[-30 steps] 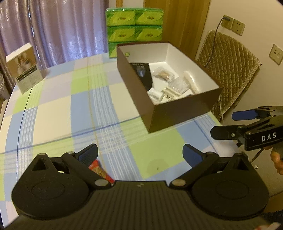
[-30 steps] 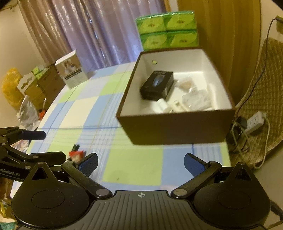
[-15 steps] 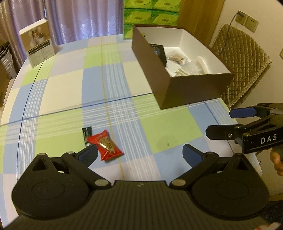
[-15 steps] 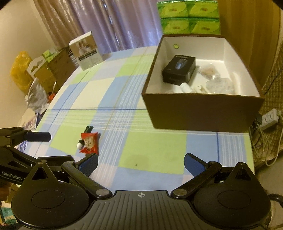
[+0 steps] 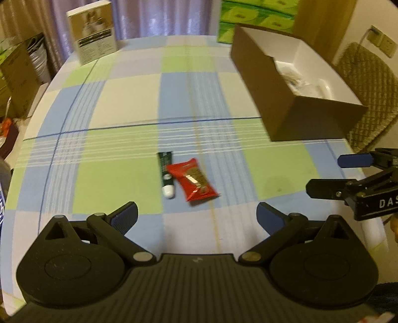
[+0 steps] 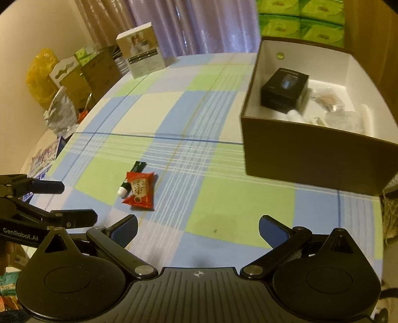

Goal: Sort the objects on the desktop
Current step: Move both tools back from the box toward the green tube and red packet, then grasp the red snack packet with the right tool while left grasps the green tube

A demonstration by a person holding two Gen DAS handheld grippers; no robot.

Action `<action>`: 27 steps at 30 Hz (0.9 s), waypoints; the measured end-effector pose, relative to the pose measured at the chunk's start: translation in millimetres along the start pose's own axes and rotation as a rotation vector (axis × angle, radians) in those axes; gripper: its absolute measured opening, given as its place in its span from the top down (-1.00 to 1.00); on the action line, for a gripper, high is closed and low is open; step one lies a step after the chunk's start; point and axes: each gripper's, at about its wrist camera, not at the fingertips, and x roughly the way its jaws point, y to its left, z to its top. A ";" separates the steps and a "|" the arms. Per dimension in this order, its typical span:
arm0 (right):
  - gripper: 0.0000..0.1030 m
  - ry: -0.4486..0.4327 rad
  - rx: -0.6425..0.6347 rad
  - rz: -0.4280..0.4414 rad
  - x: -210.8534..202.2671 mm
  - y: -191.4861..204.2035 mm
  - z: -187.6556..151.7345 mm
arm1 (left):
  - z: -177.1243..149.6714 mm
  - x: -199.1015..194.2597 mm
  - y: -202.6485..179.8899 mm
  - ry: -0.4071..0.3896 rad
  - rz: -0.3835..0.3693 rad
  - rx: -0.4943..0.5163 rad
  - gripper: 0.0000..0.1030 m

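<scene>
A red snack packet [image 5: 194,181] [image 6: 139,190] lies on the checked tablecloth, touching a dark green tube [image 5: 165,174] [image 6: 129,181] with a white cap. My left gripper [image 5: 197,215] hovers open just short of both, nothing between its fingers. My right gripper [image 6: 197,229] is open and empty too, nearer the table's right front; it shows at the right edge of the left wrist view [image 5: 323,174]. A brown box [image 5: 293,104] [image 6: 318,154] with a white inside stands at the far right and holds a black box [image 6: 284,90] and several small packets.
A white-and-tan carton [image 5: 92,31] [image 6: 141,59] stands at the far left of the table. Green tissue packs [image 5: 258,15] [image 6: 301,22] are stacked behind the brown box. Cardboard boxes and bags [image 6: 74,77] crowd the floor on the left; a quilted chair [image 5: 368,82] is on the right.
Both grippers have pulled back and swung left away from the brown box. The red packet and green tube, earlier half hidden by my left finger, now lie in full view ahead.
</scene>
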 end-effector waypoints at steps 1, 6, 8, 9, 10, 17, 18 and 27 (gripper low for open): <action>-0.96 0.003 -0.005 0.004 3.3 2.5 1.0 | -0.6 1.5 3.9 0.003 0.010 -0.005 -0.94; -0.96 0.014 -0.029 0.017 20.1 16.8 5.9 | -3.4 6.7 22.9 0.016 0.053 -0.033 -0.94; -0.96 0.015 -0.041 0.022 26.4 22.2 8.0 | -3.4 8.8 29.2 0.018 0.070 -0.042 -0.94; -0.96 0.016 -0.046 0.025 29.7 24.7 8.5 | -3.4 9.9 33.1 0.019 0.075 -0.049 -0.94; -0.96 0.018 -0.050 0.028 33.2 27.3 9.1 | -3.3 10.7 35.9 0.019 0.080 -0.054 -0.94; -0.95 0.019 -0.082 0.054 61.2 48.4 14.5 | -0.6 21.6 55.1 0.011 0.105 -0.070 -0.93; -0.95 0.017 -0.086 0.051 65.5 51.3 15.2 | -0.6 23.2 58.1 0.011 0.104 -0.073 -0.93; -0.27 0.024 -0.111 0.056 99.9 66.7 23.4 | 0.5 43.8 79.2 0.043 0.094 -0.081 -0.90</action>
